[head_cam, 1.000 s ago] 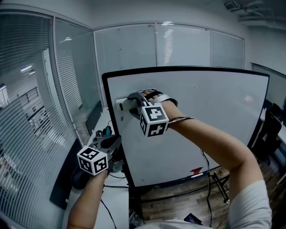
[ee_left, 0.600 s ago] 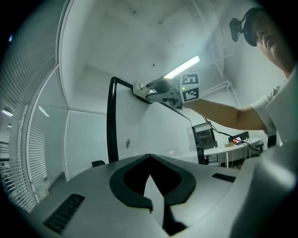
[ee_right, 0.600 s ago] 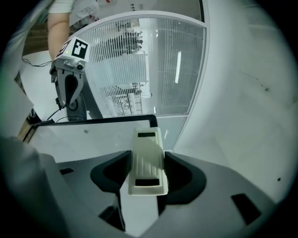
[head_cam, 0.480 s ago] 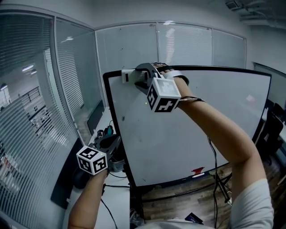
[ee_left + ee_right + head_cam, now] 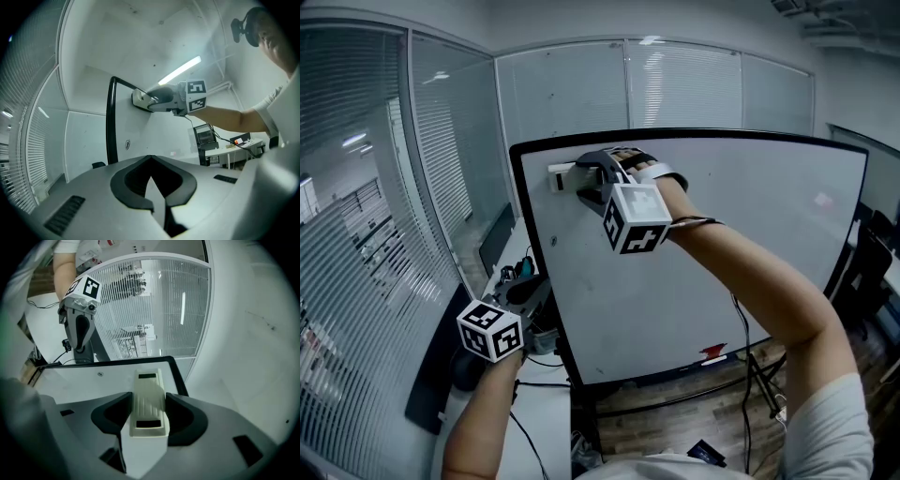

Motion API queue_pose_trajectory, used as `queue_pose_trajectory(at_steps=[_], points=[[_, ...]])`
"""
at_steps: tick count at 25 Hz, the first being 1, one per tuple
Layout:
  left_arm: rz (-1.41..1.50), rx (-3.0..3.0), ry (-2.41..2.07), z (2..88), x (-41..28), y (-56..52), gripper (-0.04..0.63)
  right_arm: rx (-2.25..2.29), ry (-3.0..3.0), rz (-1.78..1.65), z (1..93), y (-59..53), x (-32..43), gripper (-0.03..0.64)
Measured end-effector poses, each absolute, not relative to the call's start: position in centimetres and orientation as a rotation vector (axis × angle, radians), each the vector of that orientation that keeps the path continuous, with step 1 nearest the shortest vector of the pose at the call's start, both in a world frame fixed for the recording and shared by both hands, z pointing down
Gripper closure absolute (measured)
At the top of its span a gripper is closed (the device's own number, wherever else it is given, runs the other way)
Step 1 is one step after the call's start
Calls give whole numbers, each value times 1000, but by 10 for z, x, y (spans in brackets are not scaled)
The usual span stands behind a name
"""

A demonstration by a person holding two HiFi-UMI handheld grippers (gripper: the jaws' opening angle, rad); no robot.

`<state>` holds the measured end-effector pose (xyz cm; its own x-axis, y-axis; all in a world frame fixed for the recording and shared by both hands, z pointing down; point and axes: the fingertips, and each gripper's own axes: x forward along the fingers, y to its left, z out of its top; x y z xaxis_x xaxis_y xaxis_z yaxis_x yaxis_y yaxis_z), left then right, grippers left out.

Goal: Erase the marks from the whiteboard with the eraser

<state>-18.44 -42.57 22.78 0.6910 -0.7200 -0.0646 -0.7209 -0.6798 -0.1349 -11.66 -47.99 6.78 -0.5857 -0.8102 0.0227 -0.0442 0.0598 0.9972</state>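
The whiteboard (image 5: 722,244) stands upright in a black frame, and its white face shows no marks that I can make out. My right gripper (image 5: 581,183) is shut on the cream eraser (image 5: 562,175) and holds it flat against the board's upper left corner. In the right gripper view the eraser (image 5: 149,401) lies lengthwise between the dark jaws, its far end near the board's black corner. My left gripper (image 5: 525,292) hangs low beside the board's left edge, shut and empty; in its own view the jaws (image 5: 154,185) meet with nothing between them.
A glass partition with blinds (image 5: 366,244) runs along the left. Below the board's left edge a desk (image 5: 502,281) carries small items and cables. A red object (image 5: 713,353) sits on the board's bottom ledge. A stand and wooden floor (image 5: 750,394) lie under the board.
My right gripper swept the eraser up from the board's upper left area to the top edge, then came down slightly to the corner. The left gripper stayed low.
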Motion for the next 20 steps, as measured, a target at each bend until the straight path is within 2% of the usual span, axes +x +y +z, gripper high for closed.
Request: queue_pose_trajectory(at_steps=[11, 20], points=[[6, -2756, 1175, 231, -183, -426, 589, 659, -1693, -1507, 173, -478, -125, 385], [8, -2750, 1178, 226, -185, -423, 588, 807, -1720, -1520, 99, -482, -111, 385]])
